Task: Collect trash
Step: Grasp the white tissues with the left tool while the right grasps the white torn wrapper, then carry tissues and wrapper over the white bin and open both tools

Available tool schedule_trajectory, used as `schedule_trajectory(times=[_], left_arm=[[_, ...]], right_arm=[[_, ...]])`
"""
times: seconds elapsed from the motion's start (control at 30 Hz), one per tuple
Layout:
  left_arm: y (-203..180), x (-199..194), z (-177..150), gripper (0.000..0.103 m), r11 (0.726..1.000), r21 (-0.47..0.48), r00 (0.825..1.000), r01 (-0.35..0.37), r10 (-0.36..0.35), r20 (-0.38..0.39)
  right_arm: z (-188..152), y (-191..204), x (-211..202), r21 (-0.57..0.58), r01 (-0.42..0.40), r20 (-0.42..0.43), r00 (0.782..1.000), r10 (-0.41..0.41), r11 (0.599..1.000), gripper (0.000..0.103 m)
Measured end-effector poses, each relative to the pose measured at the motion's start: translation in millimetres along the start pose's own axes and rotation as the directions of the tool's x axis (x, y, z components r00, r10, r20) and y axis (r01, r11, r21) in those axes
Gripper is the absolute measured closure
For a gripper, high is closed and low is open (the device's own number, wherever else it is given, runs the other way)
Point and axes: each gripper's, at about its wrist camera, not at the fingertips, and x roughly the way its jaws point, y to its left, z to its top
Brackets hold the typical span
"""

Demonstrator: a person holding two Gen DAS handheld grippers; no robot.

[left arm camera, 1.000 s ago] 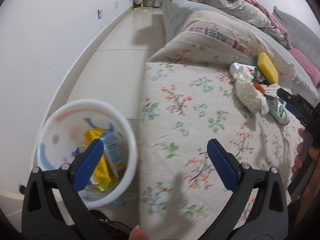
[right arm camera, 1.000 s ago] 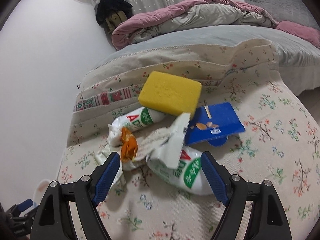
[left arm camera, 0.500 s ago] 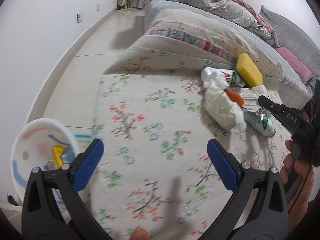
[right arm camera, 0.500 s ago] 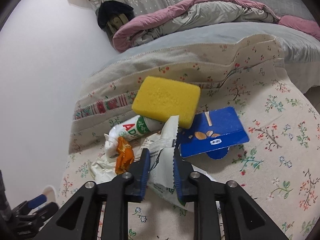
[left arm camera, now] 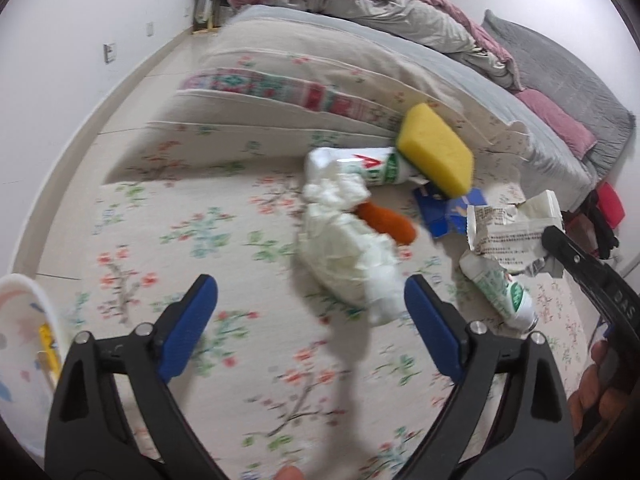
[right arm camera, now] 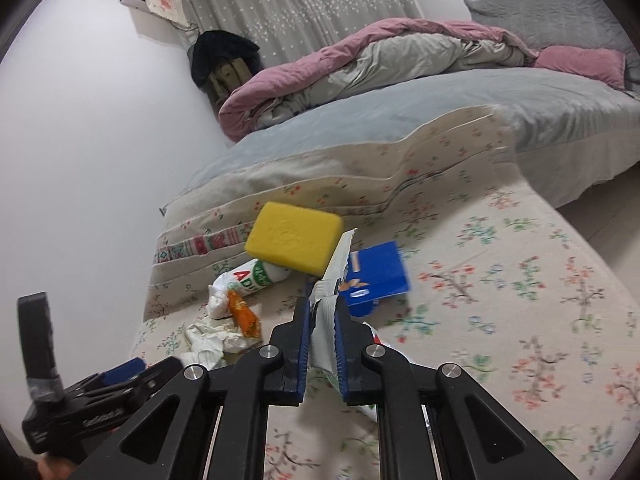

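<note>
On floral bedding, right gripper fingers pinch wrapper.

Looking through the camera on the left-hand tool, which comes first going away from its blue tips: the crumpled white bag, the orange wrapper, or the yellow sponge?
From the left gripper, outward:
1. Crumpled white bag, just beyond the tips, toward the right one.
2. Orange wrapper, behind the bag, touching it.
3. Yellow sponge, farthest, resting on a white tube by the folded bedding.

You worked under soft, even indoor light, with faint shadows on the floral bedspread; motion blur smeared the crumpled white bag and the blue box, while fisheye bending curved the white wall and darkened every corner
</note>
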Motion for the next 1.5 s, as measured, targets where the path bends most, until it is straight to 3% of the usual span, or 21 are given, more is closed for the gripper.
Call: schedule_trajectory(times=[0.23,0.6,0.97,1.5], left_arm=[[-17,19,1,0.033,0.999,0.015,0.999,0.052,-0.052,0.006],[-16,26,4,0.065,1.0,0.025,1.0,0.013,-0.013,0.008],[-15,-10,-8,0.067,0.994,0.106,0.999,-0.008,0.004,0.041],[21,-45,-30,0.067,0.996,0.079,0.998,-0.034,0.03,0.051]], right_arm=[[4,-19,-24,0.057,-0.018,0.019,1.0,0.017,0.998,0.091],[-3,-22,-35,0.049,-0.023,0.017,1.0,0.022,0.999,0.091],[-9,2,-34,-0.013,-0.034,0.0,0.999,0.034,0.999,0.091],[-19,33,-34,-0.035,-0.106,-0.034,0.994,0.105,0.994,0.091]])
